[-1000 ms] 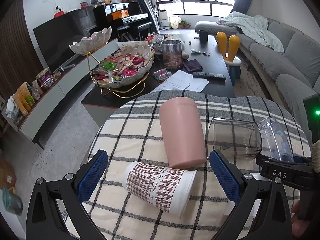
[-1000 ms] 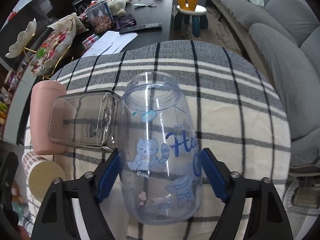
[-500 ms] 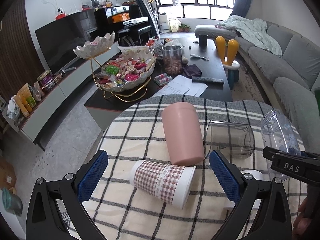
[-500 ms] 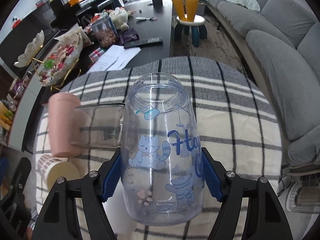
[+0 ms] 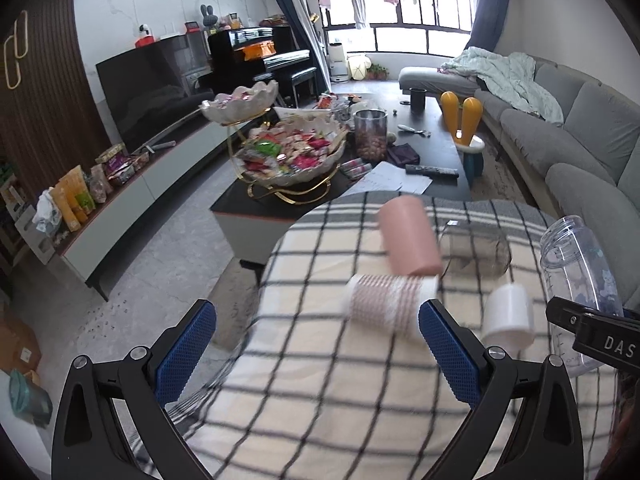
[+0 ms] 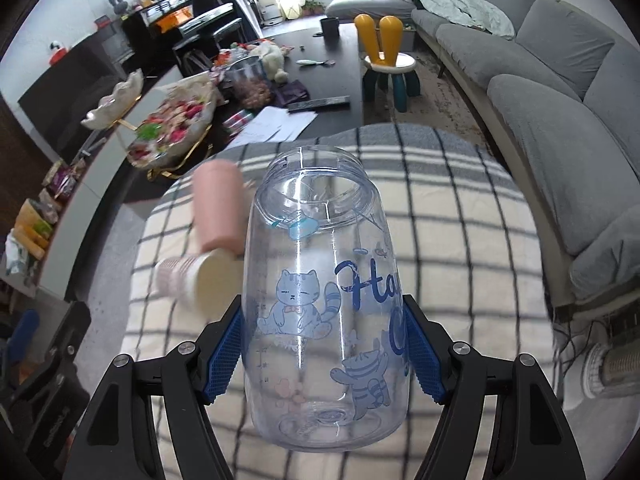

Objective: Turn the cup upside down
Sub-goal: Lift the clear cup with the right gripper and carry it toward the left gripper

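The right hand-held gripper (image 6: 326,354) is raised above the round bench (image 6: 460,232), which is covered in a cream cloth with dark checks. Its two blue pads press on opposite sides of a clear plastic cup (image 6: 324,312) printed with blue cats and lettering. The cup is held near its base, lying along the fingers, with its open threaded mouth pointing away from the camera and slightly upward.

The left hand-held gripper (image 5: 316,352) hangs over the near left edge of the bench with its fingers spread wide and nothing between them. From this side the clear plastic cup (image 5: 580,276) appears at the far right, lifted off the cloth, tilted with its mouth up.

Lying on their sides on the cloth are a pink cup (image 5: 410,236), a paper cup (image 5: 390,300) with a red houndstooth pattern just in front of it, a smoky clear glass (image 5: 476,250) to the right of the pink one, and a small white cup (image 5: 510,314). These look blurred.

Compared with a second ago, the clear plastic cup has been lifted away from the smoky glass it lay against, and its mouth has risen. The left hand-held gripper has pulled back and to the left, so the cups now sit farther off and to the right of its fingers.
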Available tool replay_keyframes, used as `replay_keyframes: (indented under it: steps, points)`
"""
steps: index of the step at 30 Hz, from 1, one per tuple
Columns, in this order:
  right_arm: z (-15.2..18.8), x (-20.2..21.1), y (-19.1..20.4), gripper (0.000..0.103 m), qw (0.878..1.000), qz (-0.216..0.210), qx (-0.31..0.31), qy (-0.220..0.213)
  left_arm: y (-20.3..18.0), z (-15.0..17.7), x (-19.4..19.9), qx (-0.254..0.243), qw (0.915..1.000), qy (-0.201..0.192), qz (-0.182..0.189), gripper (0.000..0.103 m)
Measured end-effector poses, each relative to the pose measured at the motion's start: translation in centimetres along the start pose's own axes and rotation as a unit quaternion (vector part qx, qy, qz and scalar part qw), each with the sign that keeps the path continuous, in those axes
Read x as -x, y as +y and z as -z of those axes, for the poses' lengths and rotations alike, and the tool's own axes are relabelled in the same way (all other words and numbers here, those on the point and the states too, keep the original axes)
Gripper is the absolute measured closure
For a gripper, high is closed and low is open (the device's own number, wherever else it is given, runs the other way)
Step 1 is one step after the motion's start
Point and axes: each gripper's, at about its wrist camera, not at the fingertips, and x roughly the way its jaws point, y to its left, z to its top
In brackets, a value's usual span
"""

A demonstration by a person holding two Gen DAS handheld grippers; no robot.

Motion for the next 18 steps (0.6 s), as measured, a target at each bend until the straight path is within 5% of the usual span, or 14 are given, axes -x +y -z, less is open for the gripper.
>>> replay_keyframes:
  steps: [10,18]
  points:
    - [9.3,-0.8,5.4,0.03,0.998,-0.041,-0.018,0.044,6.9,6.2,3.8,-0.01,0.9996,-0.017,-0.021,0.0]
    - [13.6,-3.1,9.3,0.03,0.998,-0.028,-0.004,0.05,10.7,9.7,3.8,-0.001,0.9996,-0.009,-0.025,0.0]
